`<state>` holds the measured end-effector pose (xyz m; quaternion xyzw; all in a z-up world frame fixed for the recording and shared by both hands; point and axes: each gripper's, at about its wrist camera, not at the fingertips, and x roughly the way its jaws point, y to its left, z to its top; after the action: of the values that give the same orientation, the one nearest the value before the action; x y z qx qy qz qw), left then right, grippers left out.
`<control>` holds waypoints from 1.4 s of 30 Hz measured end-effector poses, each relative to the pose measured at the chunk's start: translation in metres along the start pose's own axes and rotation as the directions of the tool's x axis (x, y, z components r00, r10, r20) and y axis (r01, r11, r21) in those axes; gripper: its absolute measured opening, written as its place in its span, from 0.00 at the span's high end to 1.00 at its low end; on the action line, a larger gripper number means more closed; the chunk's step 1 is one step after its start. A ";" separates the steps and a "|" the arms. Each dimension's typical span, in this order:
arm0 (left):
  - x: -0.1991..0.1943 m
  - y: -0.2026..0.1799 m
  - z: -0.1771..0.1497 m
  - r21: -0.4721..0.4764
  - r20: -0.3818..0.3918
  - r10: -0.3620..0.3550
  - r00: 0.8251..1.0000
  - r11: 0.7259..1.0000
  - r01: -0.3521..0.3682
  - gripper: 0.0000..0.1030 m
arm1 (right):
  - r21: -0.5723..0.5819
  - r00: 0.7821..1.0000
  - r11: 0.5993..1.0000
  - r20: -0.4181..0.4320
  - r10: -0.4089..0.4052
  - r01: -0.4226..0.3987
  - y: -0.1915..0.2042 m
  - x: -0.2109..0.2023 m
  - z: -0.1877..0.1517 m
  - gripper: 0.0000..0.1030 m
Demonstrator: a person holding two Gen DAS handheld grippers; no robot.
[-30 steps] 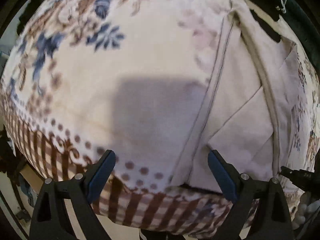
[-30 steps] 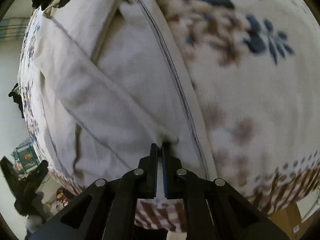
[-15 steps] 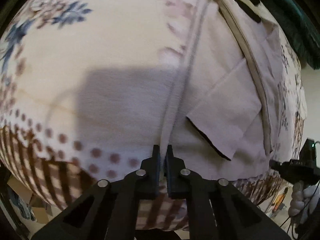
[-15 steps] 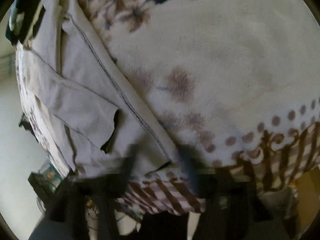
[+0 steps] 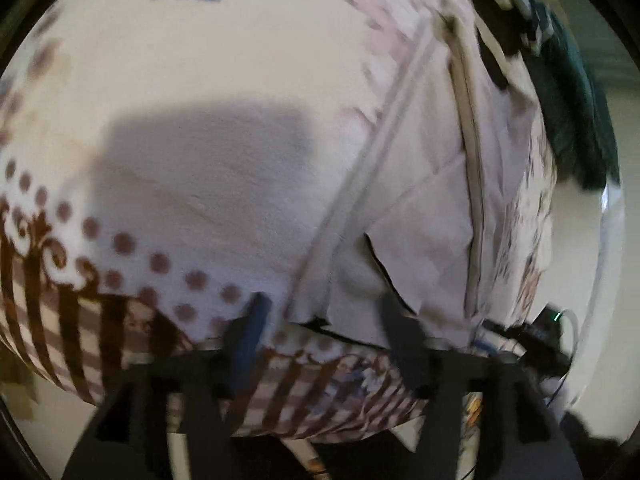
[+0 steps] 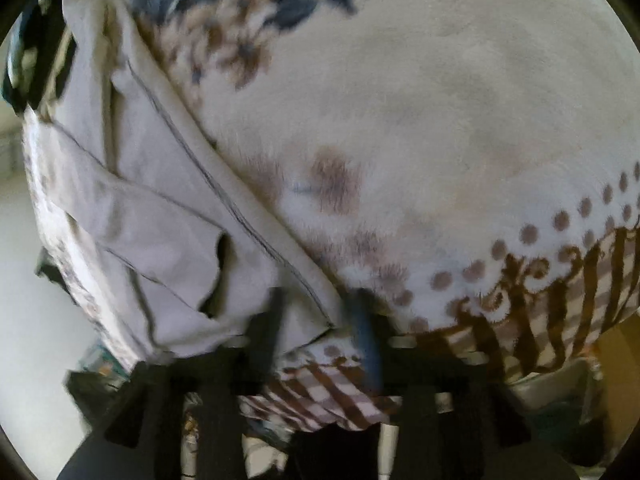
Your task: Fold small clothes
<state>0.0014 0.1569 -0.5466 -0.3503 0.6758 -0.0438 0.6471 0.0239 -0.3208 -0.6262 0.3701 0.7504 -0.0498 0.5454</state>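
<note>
Garment (image 5: 424,200): pale, small, lying flat on the patterned blanket (image 5: 224,80) at the near edge, where the brown striped border falls away. In the left view it sits toward the right of the blanket; in the right view (image 6: 132,216), toward the left. A loose flap lies across its middle, a stitched hem running diagonally to the near corner.

Left tongs (image 5: 324,320): jaws apart, moderately wide, straddling the hem end at the near edge. Nothing held. Frame is blurred, so we cannot tell whether the fingers touch the cloth.

Right tongs (image 6: 320,316): also apart, narrower, flanking the same near corner of the garment from the other side. Empty.

Pose: both tools low, pointed forward across the blanket from just off its near edge, close to each other.

Step, as we judge it: between grasps, garment partly folded. Next move calls for closing on the near hem at two separated points, then carrying it toward the far edge without dragging the blanket nap or disturbing the loose flap
</note>
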 end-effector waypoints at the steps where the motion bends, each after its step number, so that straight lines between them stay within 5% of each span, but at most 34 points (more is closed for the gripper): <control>1: -0.002 0.009 0.002 -0.019 -0.002 -0.023 1.000 1.000 0.022 0.40 | 0.007 1.000 1.000 0.000 0.011 -0.011 -0.008 -0.005 0.004 0.46; 4: 0.008 0.008 0.012 -0.031 -0.031 -0.063 0.998 0.998 0.062 0.40 | 0.002 0.996 0.999 -0.067 0.053 -0.053 -0.034 -0.009 0.014 0.46; 7: 0.017 -0.007 0.020 0.039 -0.073 -0.022 0.997 0.999 0.025 0.42 | -0.011 0.990 0.996 -0.109 0.089 -0.091 -0.048 -0.008 0.016 0.46; 9: 0.021 -0.021 0.020 0.088 -0.055 -0.001 0.998 0.996 0.006 0.74 | -0.014 0.990 0.994 -0.086 0.110 -0.111 -0.053 -0.014 0.013 0.56; 10: 0.025 -0.024 0.022 0.091 -0.066 0.016 0.998 0.996 -0.010 0.98 | -0.014 0.989 0.993 -0.086 0.117 -0.118 -0.052 -0.015 0.012 0.78; 13: 0.023 -0.031 0.028 0.073 -0.056 0.010 0.998 0.997 -0.006 0.98 | -0.022 0.987 0.990 -0.080 0.140 -0.142 -0.048 -0.021 0.005 0.93; 18: -0.006 -0.057 0.044 0.100 -0.036 -0.025 0.999 0.995 0.028 0.98 | -0.044 0.976 0.977 -0.079 0.205 -0.209 -0.025 -0.044 0.002 0.94; 25: -0.029 -0.104 0.132 0.139 0.115 -0.100 0.988 0.987 0.083 0.98 | -0.137 0.959 0.951 0.032 0.283 -0.276 0.035 -0.102 0.064 0.94; 28: -0.016 -0.123 0.175 0.151 0.172 -0.092 0.981 0.986 0.066 0.96 | -0.173 0.957 0.952 0.097 0.272 -0.253 0.052 -0.116 0.108 0.93; 30: -0.010 -0.126 0.193 0.130 0.189 -0.097 0.977 0.989 0.073 0.85 | -0.157 0.953 0.950 0.097 0.286 -0.269 0.054 -0.119 0.134 0.86; 32: -0.013 -0.121 0.198 0.122 0.217 -0.110 0.970 0.989 0.085 0.47 | -0.153 0.953 0.953 0.110 0.281 -0.263 0.062 -0.121 0.140 0.59; 33: -0.016 -0.118 0.198 0.120 0.240 -0.113 0.964 0.989 0.086 0.39 | -0.175 0.948 0.950 0.140 0.285 -0.259 0.062 -0.129 0.140 0.46; 34: -0.018 -0.114 0.197 0.116 0.253 -0.108 0.961 0.990 0.081 0.33 | -0.193 0.947 0.950 0.161 0.279 -0.247 0.068 -0.128 0.134 0.45; 42: 0.032 -0.118 0.196 0.166 0.160 0.007 0.987 0.986 -0.034 0.33 | -0.274 0.975 0.956 0.157 0.156 -0.109 0.073 -0.093 0.130 0.44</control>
<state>0.2310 0.1287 -0.5441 -0.2899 0.6196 -0.0659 0.7265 0.1822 -0.3768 -0.5748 0.3379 0.6725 0.0546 0.6562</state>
